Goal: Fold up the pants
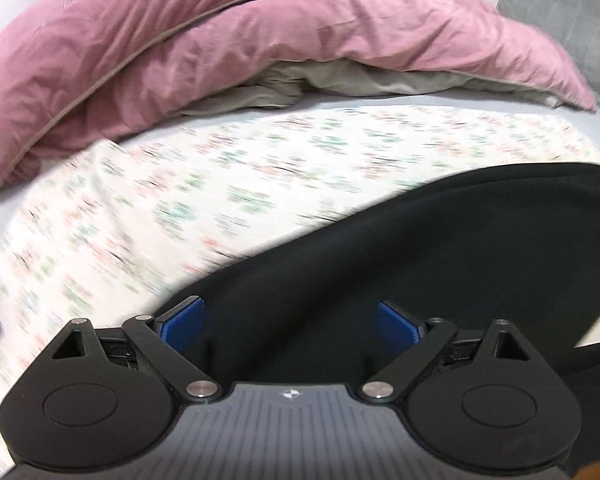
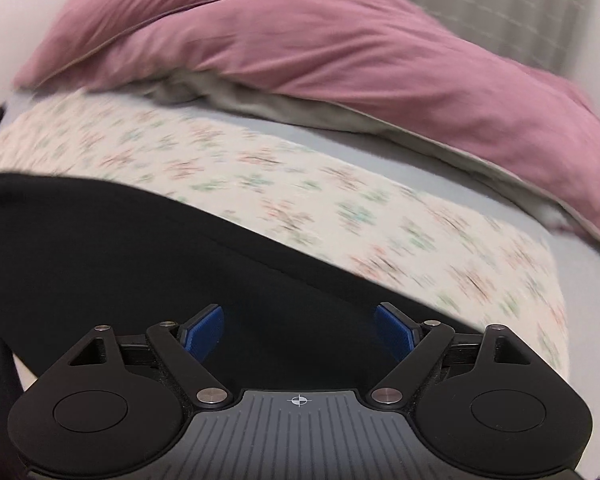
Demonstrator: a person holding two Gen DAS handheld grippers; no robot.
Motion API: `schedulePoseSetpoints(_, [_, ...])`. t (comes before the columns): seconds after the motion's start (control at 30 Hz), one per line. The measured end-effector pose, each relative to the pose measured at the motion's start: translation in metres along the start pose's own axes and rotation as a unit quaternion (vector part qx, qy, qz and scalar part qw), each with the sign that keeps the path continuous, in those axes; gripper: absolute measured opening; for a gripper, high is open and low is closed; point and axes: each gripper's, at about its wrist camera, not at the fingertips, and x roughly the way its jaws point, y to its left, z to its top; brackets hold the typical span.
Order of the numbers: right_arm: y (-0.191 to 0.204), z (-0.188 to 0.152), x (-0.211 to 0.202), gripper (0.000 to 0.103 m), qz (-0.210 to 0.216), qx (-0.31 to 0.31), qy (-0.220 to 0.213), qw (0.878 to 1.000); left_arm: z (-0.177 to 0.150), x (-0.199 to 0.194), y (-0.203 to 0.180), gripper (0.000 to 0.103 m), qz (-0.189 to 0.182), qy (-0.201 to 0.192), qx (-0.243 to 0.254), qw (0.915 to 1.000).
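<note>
1. Black pants (image 1: 440, 248) lie on the floral sheet (image 1: 220, 184), near a pink duvet (image 1: 220, 40).
2. Left gripper (image 1: 290, 326): fingers wide, pants between them.
3. Right gripper (image 2: 299, 330): fingers wide over the pants.

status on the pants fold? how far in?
Done: the black pants are laid out on the floral sheet; no fold is visible. In hand: nothing; left gripper and right gripper sit open above the fabric. Left: grasping and every fold.

Pink duvet (image 1: 260, 40) behind floral sheet (image 1: 220, 184)
</note>
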Motion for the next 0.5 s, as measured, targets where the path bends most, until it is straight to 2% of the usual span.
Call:
schedulePoseSetpoints(0.1, [0.028, 0.026, 0.025, 0.085, 0.023, -0.034, 0.004, 0.999, 0.011, 0.013, 0.033, 0.103, 0.009, 0.016, -0.001, 0.9998])
schedulePoseSetpoints(0.23, [0.055, 0.048, 0.057, 0.085, 0.033, -0.073, 0.026, 0.996, 0.017, 0.032, 0.062, 0.096, 0.01, 0.044, 0.014, 0.9989])
schedulePoseSetpoints(0.37, [0.073, 0.061, 0.087, 0.083, 0.036, -0.098, 0.044, 0.994, 0.014, 0.054, 0.073, 0.092, -0.017, 0.088, 0.034, 0.9954])
schedulePoseSetpoints(0.47, [0.08, 0.069, 0.109, 0.081, 0.045, -0.102, 0.065, 0.992, 0.011, 0.071, 0.07, 0.086, -0.02, 0.12, 0.065, 0.9904])
schedulePoseSetpoints(0.5, [0.082, 0.07, 0.114, 0.076, 0.043, -0.109, 0.074, 0.99, 0.01, 0.075, 0.068, 0.085, -0.022, 0.13, 0.067, 0.989])
